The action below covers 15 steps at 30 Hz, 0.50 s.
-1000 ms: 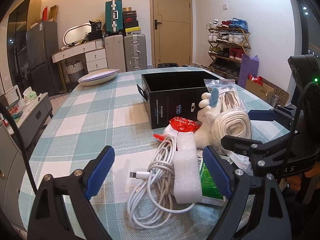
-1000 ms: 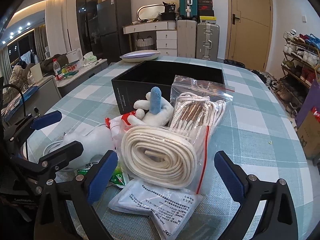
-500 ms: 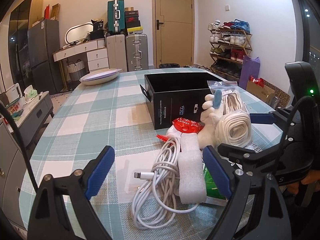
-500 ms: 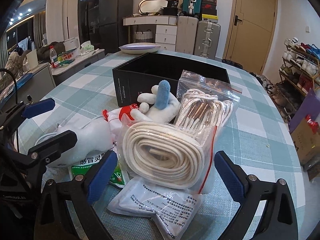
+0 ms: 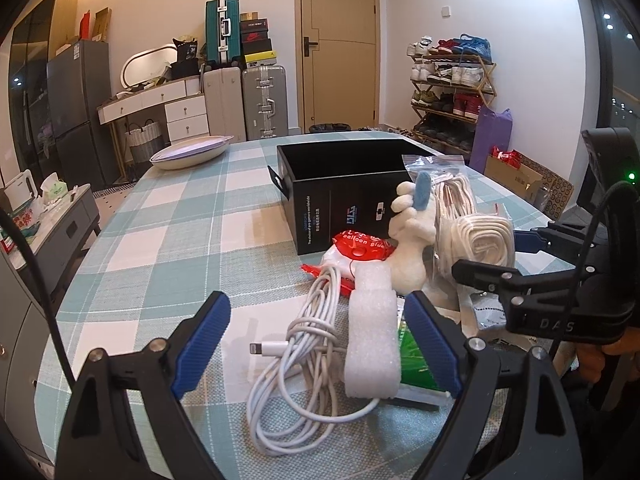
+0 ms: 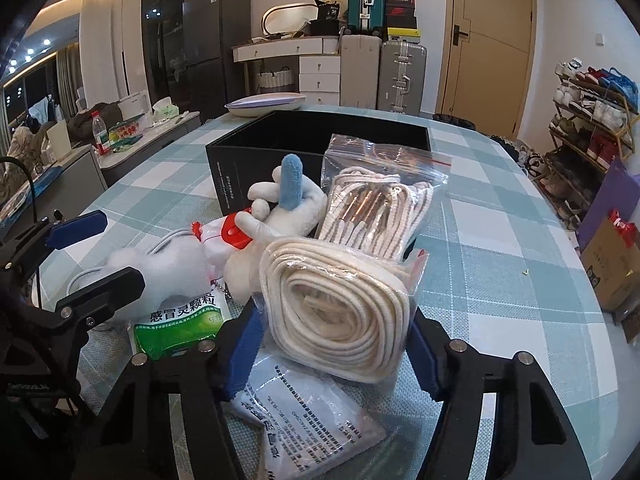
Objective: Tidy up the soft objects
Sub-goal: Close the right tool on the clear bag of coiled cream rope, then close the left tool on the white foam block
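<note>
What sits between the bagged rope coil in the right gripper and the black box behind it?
A second bag of cords leans there, beside the white plush toy; right wrist view.

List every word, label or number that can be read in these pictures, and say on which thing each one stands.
"balloon glue": red pack.
"感冒灵颗粒": green sachet.
"D A S": right gripper's black body, seen from the left wrist.
Black box: white logo and vertical print, too small to read.
White packet: upside-down print, too blurred to read.
Shoe boxes at the far wall: logos only, no legible words.
</note>
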Motion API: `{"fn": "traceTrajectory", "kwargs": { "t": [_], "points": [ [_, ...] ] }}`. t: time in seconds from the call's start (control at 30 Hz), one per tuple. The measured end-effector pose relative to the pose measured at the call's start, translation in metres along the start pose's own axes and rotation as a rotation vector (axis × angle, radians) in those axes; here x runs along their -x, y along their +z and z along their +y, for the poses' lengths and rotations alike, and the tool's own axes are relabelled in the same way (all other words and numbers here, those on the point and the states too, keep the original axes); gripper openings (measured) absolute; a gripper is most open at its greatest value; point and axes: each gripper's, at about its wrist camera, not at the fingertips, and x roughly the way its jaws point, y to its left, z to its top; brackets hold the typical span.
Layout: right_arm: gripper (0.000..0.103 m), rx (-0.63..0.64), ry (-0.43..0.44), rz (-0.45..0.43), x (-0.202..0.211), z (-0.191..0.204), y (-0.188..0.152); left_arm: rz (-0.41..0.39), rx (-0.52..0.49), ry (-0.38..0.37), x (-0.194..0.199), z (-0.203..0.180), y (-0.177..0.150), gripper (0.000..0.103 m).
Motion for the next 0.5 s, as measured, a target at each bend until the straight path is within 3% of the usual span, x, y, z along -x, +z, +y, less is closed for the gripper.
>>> {"fn": "traceTrajectory", "kwargs": {
  "t": [0.1,0.17,0.5],
  "points": [
    [0.058,-0.027,0.028,-0.024,0.007,-0.007,-0.004,0.015,-0.005,-0.018,-0.002,-0.002,-0.002,0.075],
    [0.057,-0.029,0.034,-0.033,0.009,-0.007,-0.005,0.023,-0.004,-0.027,-0.003,-0.003,-0.002,0.063],
    [0.056,-0.02,0.039,-0.092,0.023,-0.007,-0.012,0.024,-0.037,-0.083,0.001,-0.012,-0.004,0.049]
  ]
}}
